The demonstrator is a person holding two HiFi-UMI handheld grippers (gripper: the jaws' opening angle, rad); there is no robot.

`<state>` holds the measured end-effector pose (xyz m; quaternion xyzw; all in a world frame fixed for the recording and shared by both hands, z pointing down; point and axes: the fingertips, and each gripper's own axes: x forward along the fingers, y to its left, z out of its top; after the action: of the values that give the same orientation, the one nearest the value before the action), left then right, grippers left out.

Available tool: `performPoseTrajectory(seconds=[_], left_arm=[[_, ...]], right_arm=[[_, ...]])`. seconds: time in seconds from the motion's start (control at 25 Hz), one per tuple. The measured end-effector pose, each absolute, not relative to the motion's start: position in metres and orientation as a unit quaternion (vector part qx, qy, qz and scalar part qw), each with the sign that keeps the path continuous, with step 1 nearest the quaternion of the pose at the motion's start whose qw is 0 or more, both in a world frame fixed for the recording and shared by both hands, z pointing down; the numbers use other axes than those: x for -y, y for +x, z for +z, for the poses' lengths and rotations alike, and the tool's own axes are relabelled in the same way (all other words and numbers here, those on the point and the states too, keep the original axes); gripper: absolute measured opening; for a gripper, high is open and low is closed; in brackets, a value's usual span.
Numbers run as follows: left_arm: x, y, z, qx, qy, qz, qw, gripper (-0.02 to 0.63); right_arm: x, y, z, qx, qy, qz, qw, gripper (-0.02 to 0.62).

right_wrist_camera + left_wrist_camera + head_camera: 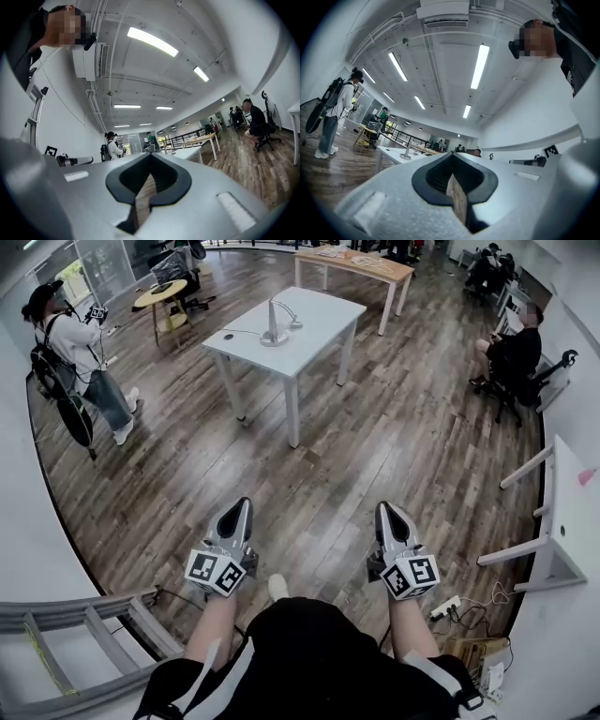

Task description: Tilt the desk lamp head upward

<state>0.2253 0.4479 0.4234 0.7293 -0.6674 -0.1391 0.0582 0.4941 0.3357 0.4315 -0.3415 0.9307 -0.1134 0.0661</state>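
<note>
A silver desk lamp [276, 322] stands on a white table [309, 334] far ahead across the wooden floor; its head [292, 322] hangs low to the right of the post. In the left gripper view the lamp [408, 152] shows small on that table. My left gripper [236, 517] and right gripper [388, 517] are held low in front of me, both shut with nothing between the jaws, several steps short of the table. The left gripper [452, 180] and the right gripper [149, 180] both point toward the room.
A person with a backpack [82, 362] stands at the left. Another person sits on a chair [511, 357] at the right. A wooden table [361, 266] stands behind the white one. A white desk [567, 521] lies at my right, a metal ladder [84, 634] at my lower left.
</note>
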Motion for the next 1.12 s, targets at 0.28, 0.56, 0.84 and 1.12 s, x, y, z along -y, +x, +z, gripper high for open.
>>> performPoseTrajectory(seconds=[0.28, 0.56, 0.84, 1.12], left_arm=[[-0.441, 0.156, 0.428, 0.683, 0.710, -0.166, 0.043, 0.000], [-0.444, 0.098, 0.421, 0.701, 0.696, -0.148, 0.037, 0.000], [-0.450, 0.063, 0.436, 0.716, 0.683, -0.138, 0.035, 0.000], [-0.433, 0.049, 0.443, 0.727, 0.669, -0.146, 0.052, 0.000]], right_arm=[[-0.312, 0.413, 0.424, -0.945, -0.306, -0.102, 0.059, 0.005], [-0.305, 0.341, 0.418, -0.952, -0.283, -0.099, 0.068, 0.005], [-0.302, 0.301, 0.431, -0.956, -0.266, -0.110, 0.055, 0.005], [-0.275, 0.286, 0.440, -0.957, -0.259, -0.123, 0.052, 0.005]])
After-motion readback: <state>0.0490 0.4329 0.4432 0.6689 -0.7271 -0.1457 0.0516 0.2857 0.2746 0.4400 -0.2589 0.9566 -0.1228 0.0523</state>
